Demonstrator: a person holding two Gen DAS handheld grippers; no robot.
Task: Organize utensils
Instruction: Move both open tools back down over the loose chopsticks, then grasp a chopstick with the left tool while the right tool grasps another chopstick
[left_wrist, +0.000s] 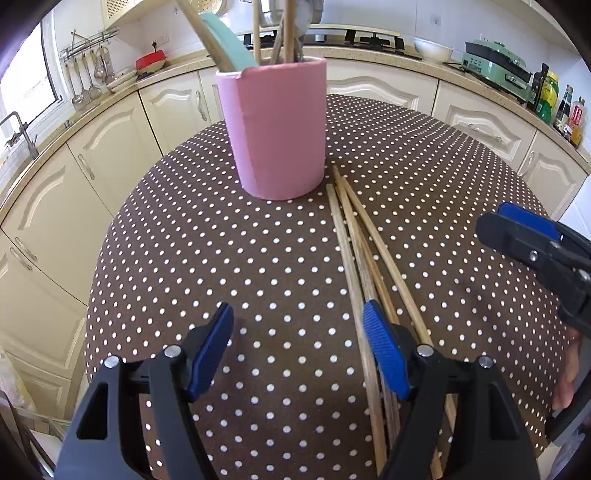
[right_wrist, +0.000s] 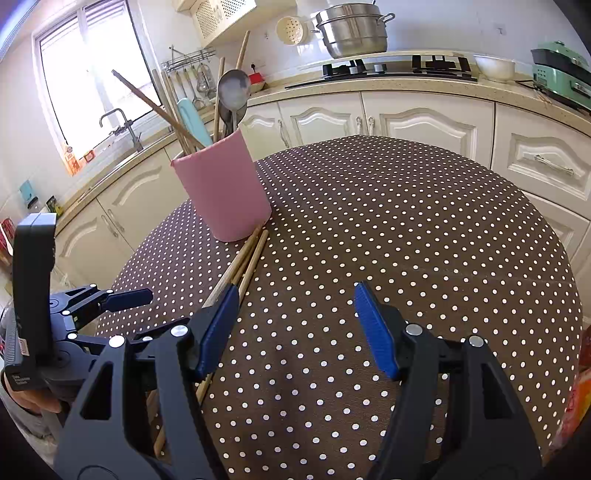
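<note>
A pink utensil holder (left_wrist: 277, 129) stands at the far side of the round dotted table (left_wrist: 221, 240). It holds wooden sticks, a teal spatula and a metal spoon (right_wrist: 233, 90). Several wooden chopsticks (left_wrist: 352, 229) lie in a bundle on the cloth, their far tips touching the holder's base. My left gripper (left_wrist: 299, 314) is open low over the table, and the bundle runs under its right finger. My right gripper (right_wrist: 295, 291) is open too, with nothing between its pads. The chopsticks (right_wrist: 247, 254) pass beneath its left finger. Each gripper shows at the edge of the other's view (left_wrist: 524, 232) (right_wrist: 125, 297).
Cream cabinets (right_wrist: 424, 125) and a countertop curve around behind the table. On the counter are a gas hob with a steel pot (right_wrist: 354, 29), a white bowl (right_wrist: 495, 66), a green appliance (left_wrist: 495, 66) and bottles (left_wrist: 554, 99). A sink with a tap (right_wrist: 118, 125) sits under the window.
</note>
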